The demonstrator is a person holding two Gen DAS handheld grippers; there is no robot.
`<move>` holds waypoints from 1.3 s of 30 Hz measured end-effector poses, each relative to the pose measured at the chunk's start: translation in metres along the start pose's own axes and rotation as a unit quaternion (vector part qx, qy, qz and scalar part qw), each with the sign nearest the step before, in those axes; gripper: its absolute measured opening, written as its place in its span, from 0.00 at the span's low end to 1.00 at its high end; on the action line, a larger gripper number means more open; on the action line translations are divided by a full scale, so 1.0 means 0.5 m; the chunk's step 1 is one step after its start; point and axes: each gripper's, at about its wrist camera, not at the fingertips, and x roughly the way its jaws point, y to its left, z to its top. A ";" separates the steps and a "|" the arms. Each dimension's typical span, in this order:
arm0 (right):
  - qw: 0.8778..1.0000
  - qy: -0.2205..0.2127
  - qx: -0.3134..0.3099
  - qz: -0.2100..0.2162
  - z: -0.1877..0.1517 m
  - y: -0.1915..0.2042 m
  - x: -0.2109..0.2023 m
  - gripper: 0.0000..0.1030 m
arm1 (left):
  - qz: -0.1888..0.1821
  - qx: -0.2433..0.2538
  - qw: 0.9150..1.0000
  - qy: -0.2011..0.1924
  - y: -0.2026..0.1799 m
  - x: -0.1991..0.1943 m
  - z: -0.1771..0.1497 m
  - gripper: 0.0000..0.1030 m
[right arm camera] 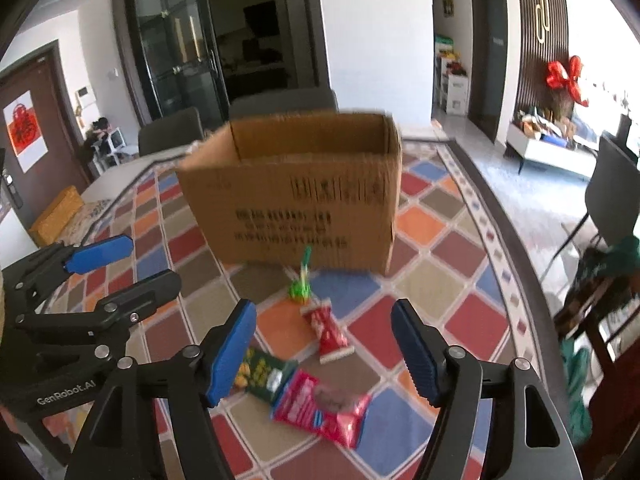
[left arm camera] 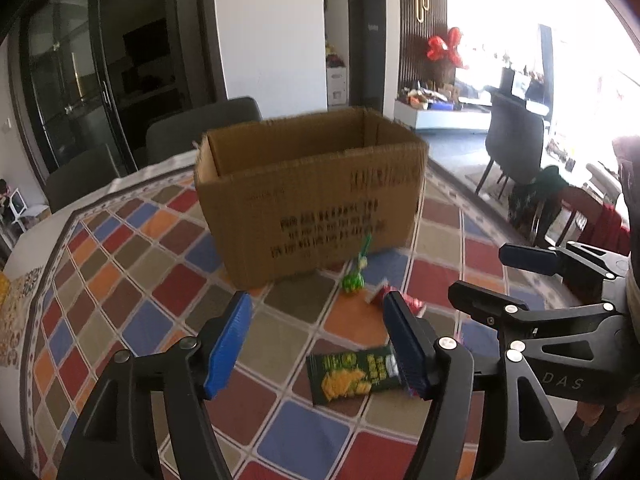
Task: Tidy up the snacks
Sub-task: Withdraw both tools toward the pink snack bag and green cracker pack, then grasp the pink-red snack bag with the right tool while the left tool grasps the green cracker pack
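Both my tools released: left tool (left arm camera: 316,344), right tool (right arm camera: 324,352). Pink snack packet (right arm camera: 322,408) lies just below right tool, nearer it; cardboard box (right arm camera: 296,192) ahead

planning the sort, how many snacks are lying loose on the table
4: green candy by the cardboard box, red packet nearer, dark green packet and pink packet nearest. Box contents hidden.

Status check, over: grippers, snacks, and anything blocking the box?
Left gripper and right gripper open, empty. Four snacks on tablecloth, pink packet nearest. Cardboard box open, path unobstructed.
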 end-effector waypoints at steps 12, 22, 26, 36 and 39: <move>0.997 0.076 0.026 -0.021 -0.096 0.000 0.070 0.72 | -0.005 0.011 0.999 0.048 0.000 0.061 -0.090 0.70; 0.991 0.127 0.037 -0.032 -0.133 0.011 0.129 0.72 | -0.012 0.007 0.997 0.074 0.021 0.098 -0.130 0.71; 0.989 0.137 0.034 -0.037 -0.144 0.019 0.143 0.72 | -0.013 0.008 0.997 0.075 0.023 0.103 -0.133 0.72; 0.989 0.139 0.021 -0.047 -0.151 0.015 0.154 0.78 | -0.034 0.012 0.996 0.087 0.006 0.129 -0.137 0.74; 0.988 0.144 0.026 -0.054 -0.155 0.005 0.160 0.79 | -0.036 0.015 0.995 0.092 0.000 0.140 -0.137 0.75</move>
